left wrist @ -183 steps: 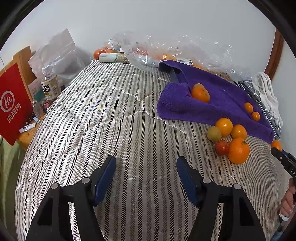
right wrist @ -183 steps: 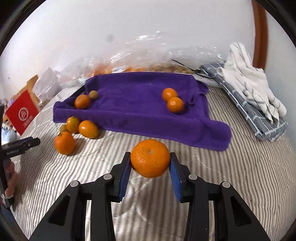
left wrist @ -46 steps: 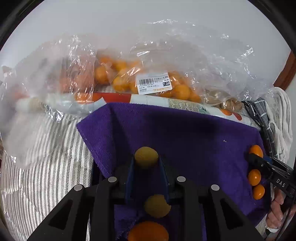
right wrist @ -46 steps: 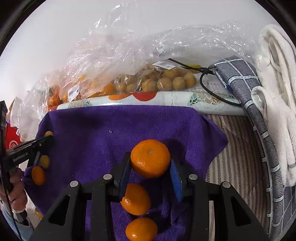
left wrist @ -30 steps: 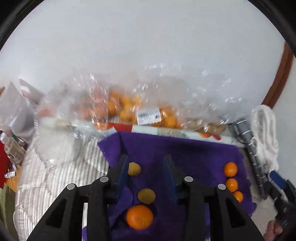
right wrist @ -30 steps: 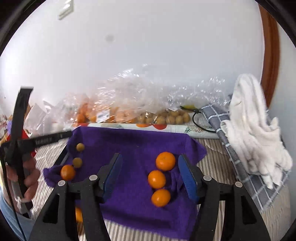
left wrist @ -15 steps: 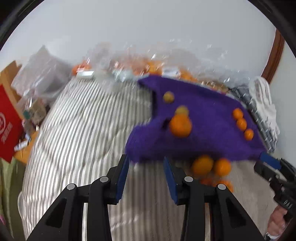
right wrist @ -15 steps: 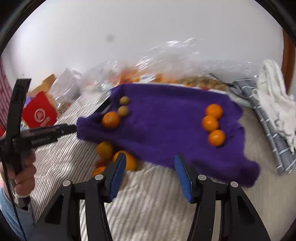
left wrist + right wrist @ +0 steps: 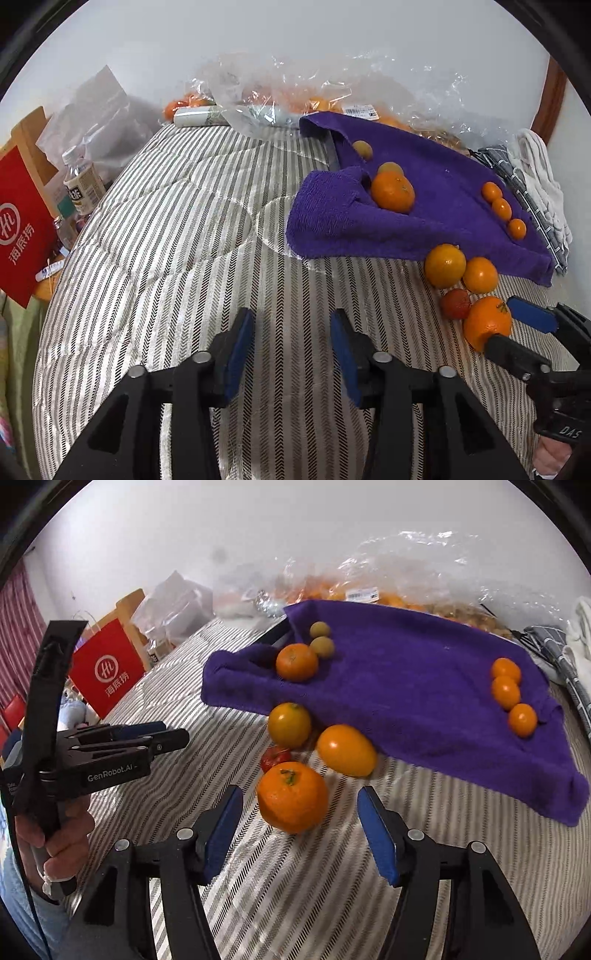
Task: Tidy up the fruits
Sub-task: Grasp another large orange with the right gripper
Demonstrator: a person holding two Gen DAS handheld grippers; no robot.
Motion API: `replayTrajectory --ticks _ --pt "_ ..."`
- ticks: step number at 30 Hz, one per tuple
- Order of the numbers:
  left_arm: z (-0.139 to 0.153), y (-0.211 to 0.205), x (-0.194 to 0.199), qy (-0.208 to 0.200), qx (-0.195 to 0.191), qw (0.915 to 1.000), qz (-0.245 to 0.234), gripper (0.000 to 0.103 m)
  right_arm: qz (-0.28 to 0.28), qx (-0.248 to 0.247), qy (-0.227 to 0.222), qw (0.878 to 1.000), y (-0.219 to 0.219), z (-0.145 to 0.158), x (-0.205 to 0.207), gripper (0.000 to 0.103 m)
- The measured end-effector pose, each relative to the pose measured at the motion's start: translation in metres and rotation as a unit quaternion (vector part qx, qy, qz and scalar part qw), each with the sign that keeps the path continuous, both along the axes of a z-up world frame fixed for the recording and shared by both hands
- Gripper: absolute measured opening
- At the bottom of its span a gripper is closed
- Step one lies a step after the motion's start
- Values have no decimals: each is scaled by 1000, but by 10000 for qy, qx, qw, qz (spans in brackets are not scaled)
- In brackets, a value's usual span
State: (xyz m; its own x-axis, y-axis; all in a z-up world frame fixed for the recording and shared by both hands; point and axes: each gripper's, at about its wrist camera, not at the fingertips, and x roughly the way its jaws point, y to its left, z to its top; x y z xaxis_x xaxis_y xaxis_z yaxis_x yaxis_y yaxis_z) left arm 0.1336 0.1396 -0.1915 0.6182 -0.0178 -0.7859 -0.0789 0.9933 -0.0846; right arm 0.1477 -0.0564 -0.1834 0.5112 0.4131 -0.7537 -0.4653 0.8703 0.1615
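A purple towel lies on the striped bedcover. On it sit an orange, two small yellow-green fruits and a row of three small mandarins. In front of the towel lie two yellow-orange fruits, a small red fruit and a large orange. My right gripper has its jaws on either side of that large orange; they are opening and the pads stand clear of it. My left gripper hangs over bare bedcover, empty, its jaws opening.
Clear plastic bags of fruit line the wall behind the towel. A red paper bag and a bottle stand off the left edge. Folded white and grey cloths lie at the right. A hand holds the left gripper.
Both grippers let their fruits go onto the towel, then drew back and sank toward the bedcover. The right gripper now brackets the large orange. The left jaws stand wider.
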Motion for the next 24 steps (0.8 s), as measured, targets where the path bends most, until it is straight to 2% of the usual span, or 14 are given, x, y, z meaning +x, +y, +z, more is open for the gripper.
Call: replayTrajectory --ticks 3,5,7,13,17,21,24 --pt "-2 -2 -4 -143 63 9999 -22 47 -26 -101 57 9999 6 -7 4 61" --pt "-2 -3 -5 -158 106 9998 -49 49 -23 -211 111 9997 10 -14 7 50" --pt "-2 -4 -4 -156 58 9998 -116 55 26 -273 -39 9996 13 -14 6 42" --pt "-4 -11 -3 -88 261 9993 -243 61 -96 -282 -165 9994 -2 -7 -2 41" --pt "-3 -8 -4 -121 125 9996 -244 61 -423 -351 -466 9974 -34 6 -9 41" --pt "-3 -5 -5 -144 25 9996 -249 61 -838 -758 -772 9906 -77 9 -12 41" --pt "-3 -8 -5 -131 101 9996 -232 61 -1222 -755 -611 9877 -115 4 -8 41"
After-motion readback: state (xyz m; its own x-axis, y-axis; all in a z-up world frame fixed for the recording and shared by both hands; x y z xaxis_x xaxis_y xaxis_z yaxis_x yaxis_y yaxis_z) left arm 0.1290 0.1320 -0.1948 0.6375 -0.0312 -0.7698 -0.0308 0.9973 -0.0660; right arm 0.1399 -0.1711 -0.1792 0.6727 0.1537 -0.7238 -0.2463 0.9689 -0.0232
